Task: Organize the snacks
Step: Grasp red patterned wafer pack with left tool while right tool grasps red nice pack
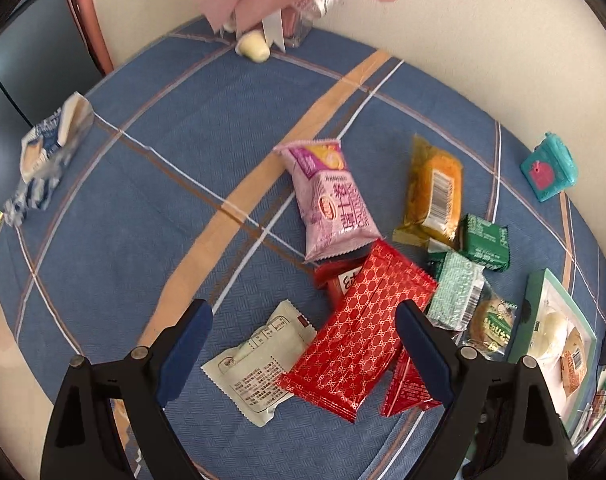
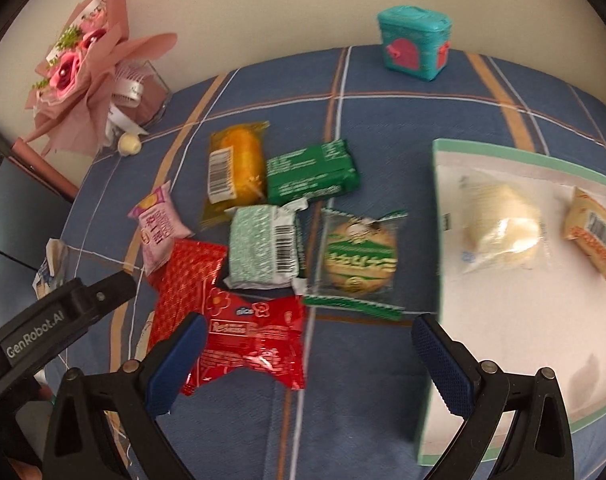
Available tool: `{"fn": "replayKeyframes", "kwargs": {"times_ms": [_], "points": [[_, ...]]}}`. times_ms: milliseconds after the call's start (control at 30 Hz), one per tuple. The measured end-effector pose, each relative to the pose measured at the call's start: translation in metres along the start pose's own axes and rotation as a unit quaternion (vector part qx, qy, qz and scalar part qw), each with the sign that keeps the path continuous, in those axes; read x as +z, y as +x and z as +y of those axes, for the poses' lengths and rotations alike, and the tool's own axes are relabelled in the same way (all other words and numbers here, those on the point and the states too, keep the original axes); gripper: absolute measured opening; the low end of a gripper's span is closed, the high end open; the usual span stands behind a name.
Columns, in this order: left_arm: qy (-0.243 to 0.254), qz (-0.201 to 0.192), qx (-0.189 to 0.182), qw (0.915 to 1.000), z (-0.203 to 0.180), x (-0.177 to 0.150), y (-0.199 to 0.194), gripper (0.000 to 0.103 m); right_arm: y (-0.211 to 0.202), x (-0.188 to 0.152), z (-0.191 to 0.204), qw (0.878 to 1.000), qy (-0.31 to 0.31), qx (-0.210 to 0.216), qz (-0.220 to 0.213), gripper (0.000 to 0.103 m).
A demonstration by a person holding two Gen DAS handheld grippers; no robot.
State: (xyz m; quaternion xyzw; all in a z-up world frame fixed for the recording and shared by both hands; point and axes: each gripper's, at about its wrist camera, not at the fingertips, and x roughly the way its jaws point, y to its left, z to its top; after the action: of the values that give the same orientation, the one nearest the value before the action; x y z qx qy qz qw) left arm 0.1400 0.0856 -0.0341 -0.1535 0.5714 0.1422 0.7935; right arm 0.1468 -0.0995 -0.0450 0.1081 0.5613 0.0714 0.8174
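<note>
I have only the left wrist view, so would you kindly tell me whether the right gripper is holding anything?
Observer: No. The right gripper is open and empty, and the red flower-print packet lies partly between its fingers.
Operator: Thank you. Is there room left on the tray?
Observer: Yes. The near part of the tray is bare. A pale bun packet and an orange packet lie at its far end.
</note>
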Motion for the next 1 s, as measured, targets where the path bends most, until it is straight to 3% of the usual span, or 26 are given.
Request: {"fn": "replayKeyframes", "kwargs": {"times_ms": [467, 1000], "points": [[-0.004, 0.032, -0.017, 0.9993, -0.002, 0.005, 0.026, 0.093, 0.045, -0.005, 0.016, 0.999, 0.006, 0.017, 0.037, 0.103], [0.046, 0.048, -0.012, 0.9977, -0.033, 0.003, 0.042, 0.093, 0.043, -0.004, 0.004, 0.999, 0.004, -0.011, 0.044, 0.102]]}}
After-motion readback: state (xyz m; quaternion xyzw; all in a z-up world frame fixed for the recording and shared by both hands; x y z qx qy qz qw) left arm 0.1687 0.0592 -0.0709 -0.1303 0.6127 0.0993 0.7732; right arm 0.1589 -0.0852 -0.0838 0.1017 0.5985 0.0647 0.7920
